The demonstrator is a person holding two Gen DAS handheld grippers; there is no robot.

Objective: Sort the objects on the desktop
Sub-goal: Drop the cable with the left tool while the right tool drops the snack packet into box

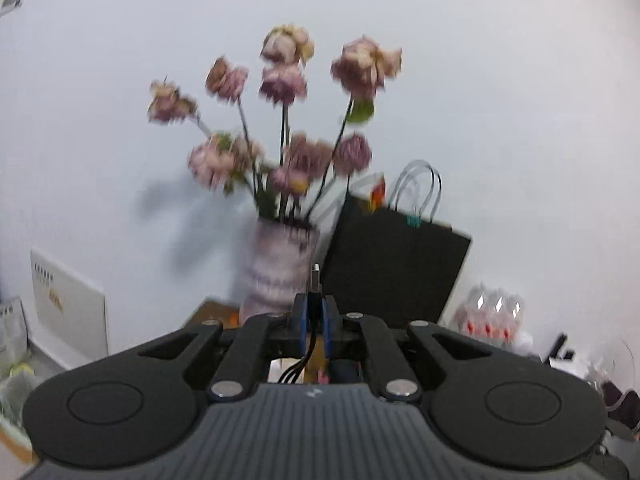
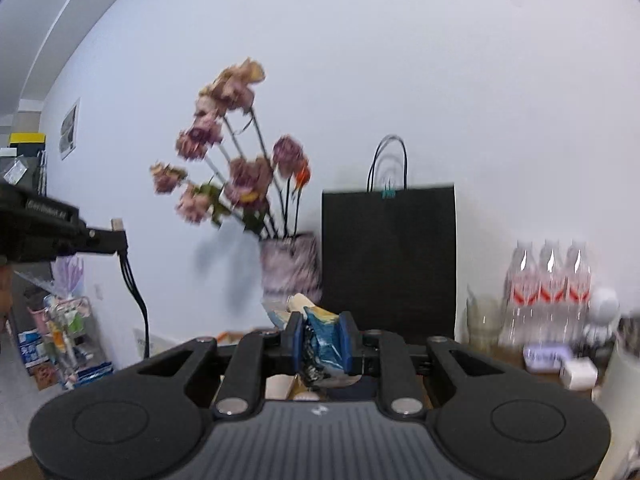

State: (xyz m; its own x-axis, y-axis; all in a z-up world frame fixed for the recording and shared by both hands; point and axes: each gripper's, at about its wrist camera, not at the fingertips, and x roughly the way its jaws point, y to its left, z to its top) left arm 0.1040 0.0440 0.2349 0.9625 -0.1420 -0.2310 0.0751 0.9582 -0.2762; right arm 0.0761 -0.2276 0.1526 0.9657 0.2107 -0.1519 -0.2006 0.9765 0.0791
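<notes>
My left gripper [image 1: 315, 314] is shut on a black cable whose USB plug [image 1: 315, 278] sticks up past the blue pads; its black strands [image 1: 298, 366] hang down below. In the right wrist view the left gripper [image 2: 116, 238] shows at the far left, held high, with the cable [image 2: 134, 296] dangling from it. My right gripper [image 2: 322, 340] is shut on a crumpled blue and cream snack packet [image 2: 324, 334], lifted off the desk. Both grippers point roughly level toward the white wall.
A vase of dried pink flowers [image 1: 280, 268] [image 2: 290, 264] and a black paper bag [image 1: 394, 268] [image 2: 388, 264] stand against the wall ahead. Water bottles [image 2: 550, 280] and small boxes [image 2: 578, 374] sit at the right. A white box [image 1: 66, 304] and cluttered shelves [image 2: 64, 340] are at the left.
</notes>
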